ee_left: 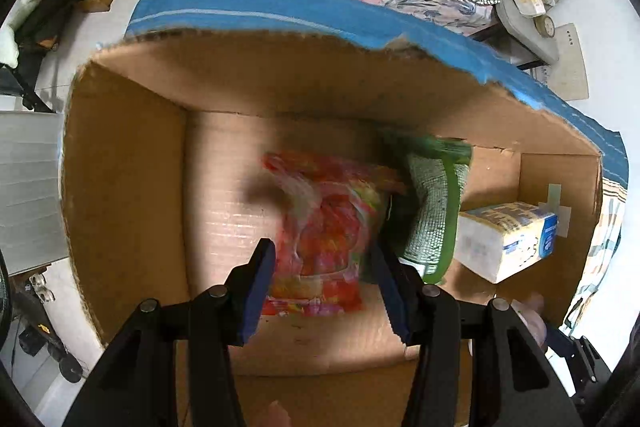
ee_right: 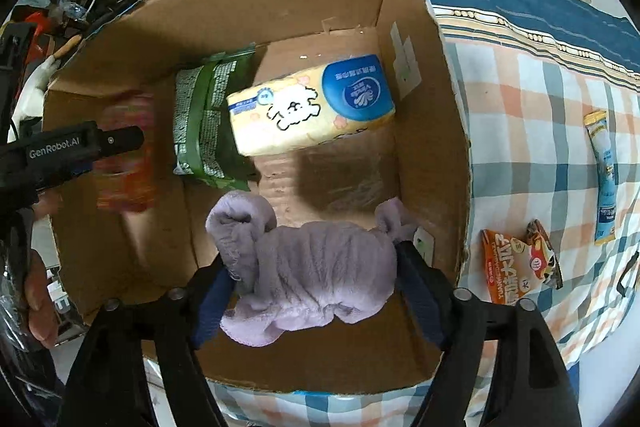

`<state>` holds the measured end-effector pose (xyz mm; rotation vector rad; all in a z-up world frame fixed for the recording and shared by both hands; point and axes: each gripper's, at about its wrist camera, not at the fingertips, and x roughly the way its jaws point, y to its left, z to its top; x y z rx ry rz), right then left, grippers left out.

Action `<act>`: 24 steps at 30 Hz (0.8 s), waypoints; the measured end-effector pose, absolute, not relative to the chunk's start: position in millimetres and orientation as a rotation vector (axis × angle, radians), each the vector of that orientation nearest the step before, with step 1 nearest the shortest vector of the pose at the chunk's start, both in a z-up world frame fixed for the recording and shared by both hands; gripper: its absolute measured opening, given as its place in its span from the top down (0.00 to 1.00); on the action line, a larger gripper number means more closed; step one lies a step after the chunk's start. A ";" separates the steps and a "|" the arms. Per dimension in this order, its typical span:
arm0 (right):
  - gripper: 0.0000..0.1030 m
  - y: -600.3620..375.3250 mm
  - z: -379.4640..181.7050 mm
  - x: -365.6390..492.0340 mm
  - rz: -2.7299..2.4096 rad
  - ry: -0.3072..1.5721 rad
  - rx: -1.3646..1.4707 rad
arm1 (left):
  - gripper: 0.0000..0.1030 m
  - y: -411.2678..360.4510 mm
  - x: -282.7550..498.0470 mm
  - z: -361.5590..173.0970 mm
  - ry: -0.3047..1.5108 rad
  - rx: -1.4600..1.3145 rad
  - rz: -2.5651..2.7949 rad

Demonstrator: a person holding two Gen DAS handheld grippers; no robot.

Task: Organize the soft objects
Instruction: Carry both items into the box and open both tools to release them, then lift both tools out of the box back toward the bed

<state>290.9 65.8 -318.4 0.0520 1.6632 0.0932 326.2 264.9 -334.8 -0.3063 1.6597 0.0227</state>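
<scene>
While both my grippers reach over the open cardboard box (ee_right: 424,131), my right gripper (ee_right: 316,267) has its jaws spread fairly wide and pressed against the two ends of a bunched purple cloth (ee_right: 316,267), which I hold just above the near part of the box floor. One knotted end of the cloth sticks up past my left-hand finger, and a smaller tuft rises by the other.

My left gripper (ee_left: 324,279) hangs over the other side of the box with its jaws parted. A red snack bag (ee_left: 324,227) shows blurred between my blue pads (ee_left: 260,291); I cannot tell whether the pads touch it.

Inside the box, a green bag (ee_right: 204,123) lies just beside the red snack bag, and a yellow tissue pack (ee_right: 312,107) leans against the green bag, its far end toward the box wall.

Outside the box, on the checked cloth (ee_right: 532,131), an orange snack packet (ee_right: 508,271) lies near the box's corner, and a long blue sachet (ee_right: 602,179) lies farther out.
</scene>
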 end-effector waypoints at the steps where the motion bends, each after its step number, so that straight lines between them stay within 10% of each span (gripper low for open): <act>1: 0.11 65.3 -318.4 291.0 0.094 1.658 0.051 | 0.50 265.0 327.0 -332.4 1.652 -0.311 0.017; 6: 0.03 67.5 -314.5 291.0 0.091 1.640 0.022 | 0.39 269.5 324.8 -320.8 1.619 -0.311 0.012; 8: 0.00 70.7 -310.4 288.8 0.097 1.628 0.002 | 0.18 270.1 320.4 -315.0 1.602 -0.304 0.014; 24: 0.00 89.8 -265.3 242.6 0.117 1.502 -0.121 | 0.15 274.1 216.7 -261.7 1.445 -0.268 0.061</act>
